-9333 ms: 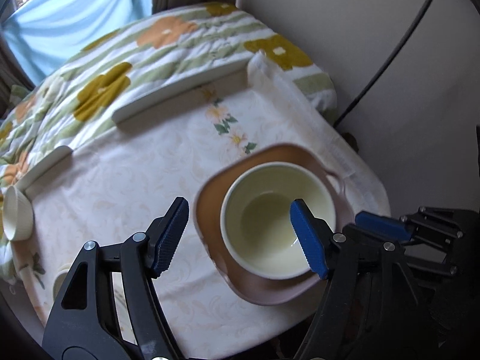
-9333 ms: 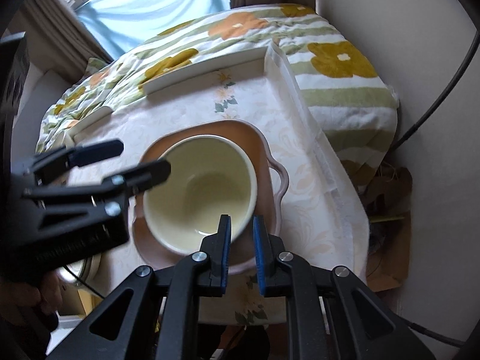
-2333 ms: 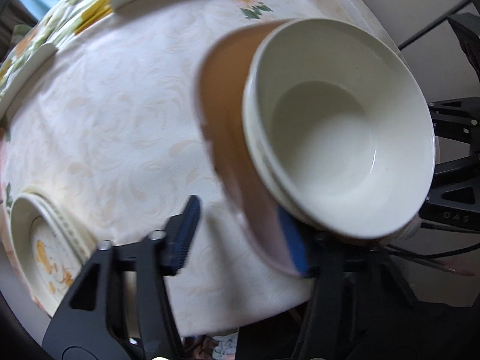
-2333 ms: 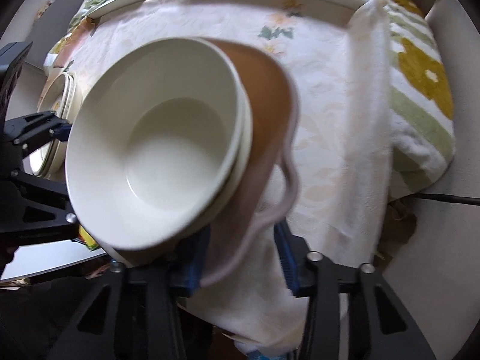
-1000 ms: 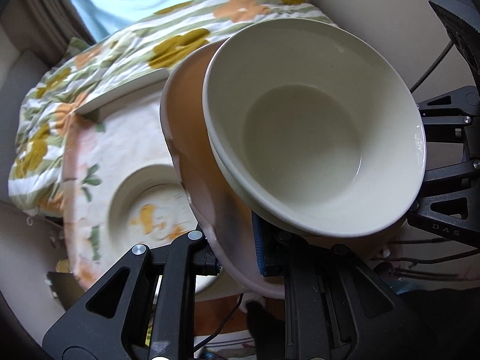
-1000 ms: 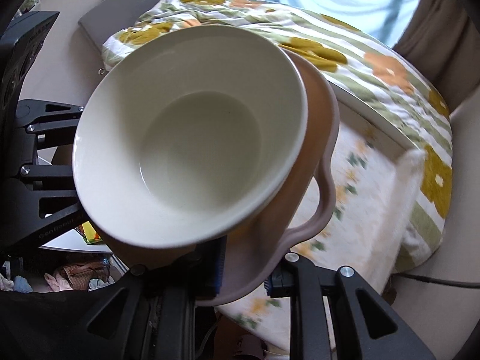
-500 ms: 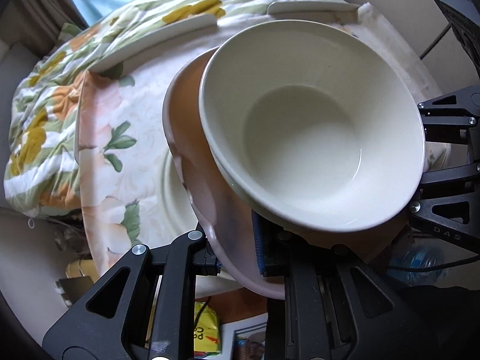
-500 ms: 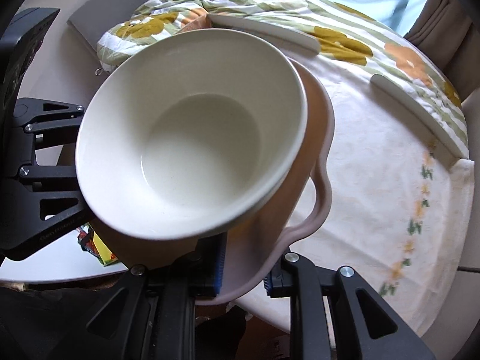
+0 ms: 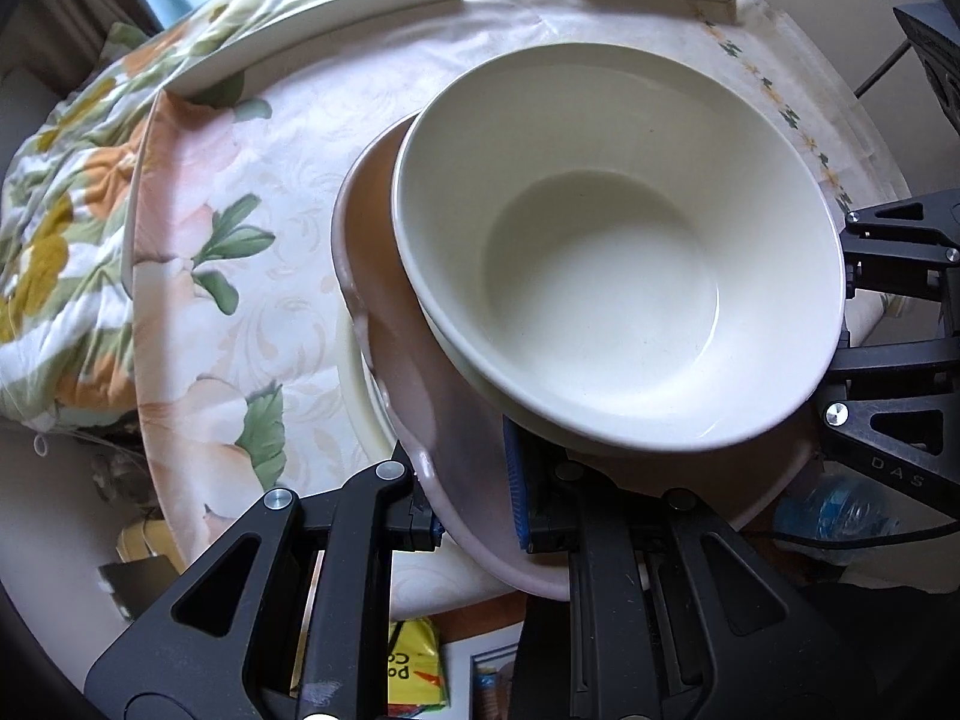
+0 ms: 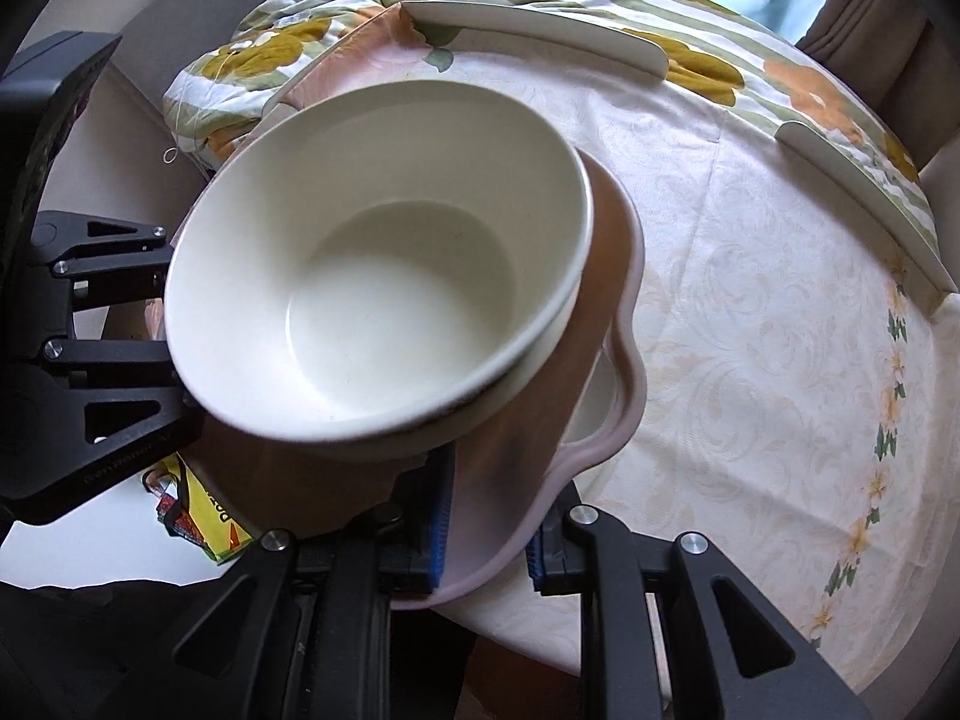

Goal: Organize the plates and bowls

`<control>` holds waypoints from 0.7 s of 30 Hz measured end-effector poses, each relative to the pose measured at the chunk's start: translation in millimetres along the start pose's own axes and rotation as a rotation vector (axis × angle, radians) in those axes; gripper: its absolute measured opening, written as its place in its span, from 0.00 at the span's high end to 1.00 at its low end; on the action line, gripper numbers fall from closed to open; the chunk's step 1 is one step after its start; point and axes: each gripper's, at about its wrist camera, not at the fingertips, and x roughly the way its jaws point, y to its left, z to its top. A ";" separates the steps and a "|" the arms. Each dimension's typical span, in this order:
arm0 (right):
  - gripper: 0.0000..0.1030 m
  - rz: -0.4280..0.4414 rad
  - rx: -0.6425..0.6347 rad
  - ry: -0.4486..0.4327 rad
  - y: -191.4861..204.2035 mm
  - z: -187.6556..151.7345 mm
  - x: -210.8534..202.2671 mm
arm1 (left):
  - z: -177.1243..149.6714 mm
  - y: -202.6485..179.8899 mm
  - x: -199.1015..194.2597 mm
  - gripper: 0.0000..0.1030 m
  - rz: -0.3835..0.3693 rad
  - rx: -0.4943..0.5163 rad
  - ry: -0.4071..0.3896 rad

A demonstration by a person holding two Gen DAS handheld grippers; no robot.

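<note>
A brown plate with looped handles (image 9: 384,276) carries two nested cream bowls (image 9: 600,276) and hangs tilted just above the table. My left gripper (image 9: 474,504) is shut on the plate's near rim. In the right wrist view my right gripper (image 10: 489,534) is shut on the same plate (image 10: 606,276) beside its handle, with the bowls (image 10: 384,300) leaning to the left. Each gripper shows at the edge of the other's view, the right one (image 9: 888,360) and the left one (image 10: 90,360). A cream plate (image 9: 360,402) lies on the cloth under the brown plate, mostly hidden.
The round table wears a pale patterned cloth (image 10: 750,330) with a peach floral mat (image 9: 198,276) on its left. White curved rails (image 9: 336,12) line the far edge, against a floral quilt (image 9: 54,192). A yellow packet (image 9: 414,672) and a plastic bottle (image 9: 840,510) lie below the table edge.
Both grippers carried the brown plate and bowls sideways and down. They now sit low over the cream plate, which is nearly covered. Both grips are unchanged.
</note>
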 end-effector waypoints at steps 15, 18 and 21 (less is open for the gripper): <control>0.82 0.095 0.244 0.067 -25.1 2.6 -0.9 | 11.9 19.1 11.1 0.87 -0.155 -0.139 0.145; 0.82 0.107 0.286 0.066 -29.0 1.9 -4.7 | 9.6 19.3 10.4 0.87 -0.160 -0.163 0.155; 0.82 0.108 0.314 0.068 -29.3 0.5 -6.1 | 7.2 18.9 7.1 0.87 -0.161 -0.189 0.161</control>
